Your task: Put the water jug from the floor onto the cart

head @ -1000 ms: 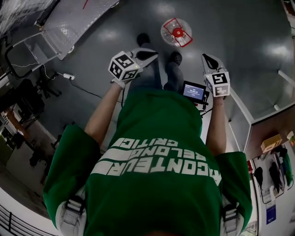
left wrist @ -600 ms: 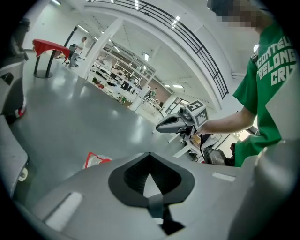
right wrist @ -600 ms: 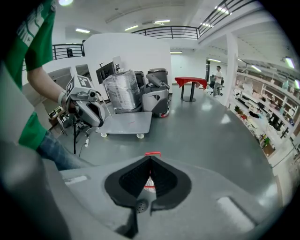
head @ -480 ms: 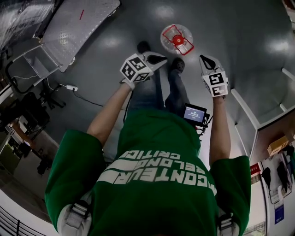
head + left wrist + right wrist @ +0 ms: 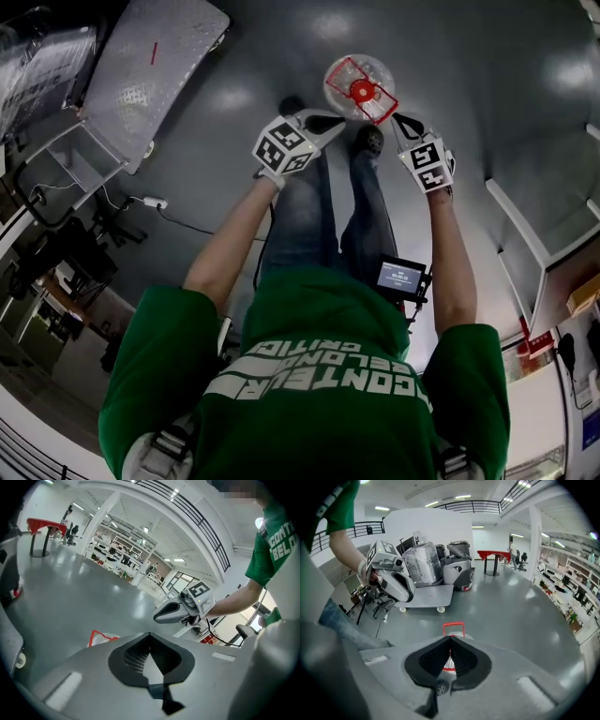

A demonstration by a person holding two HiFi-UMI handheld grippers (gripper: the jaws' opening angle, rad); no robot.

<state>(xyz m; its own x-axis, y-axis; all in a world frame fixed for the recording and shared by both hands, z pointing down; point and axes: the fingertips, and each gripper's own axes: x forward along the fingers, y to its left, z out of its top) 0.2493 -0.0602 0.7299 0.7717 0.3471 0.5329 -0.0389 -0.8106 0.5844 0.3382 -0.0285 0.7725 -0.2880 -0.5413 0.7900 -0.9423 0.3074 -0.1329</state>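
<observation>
Red-handled jug (image 5: 361,86) stands far, on the floor; left gripper (image 5: 330,122) and right gripper (image 5: 403,124), both pressed together and empty, aim either side, likely to lift it.

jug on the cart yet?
No, in the head view the water jug stands on the floor in front of the person's feet, well apart from the cart.
</observation>
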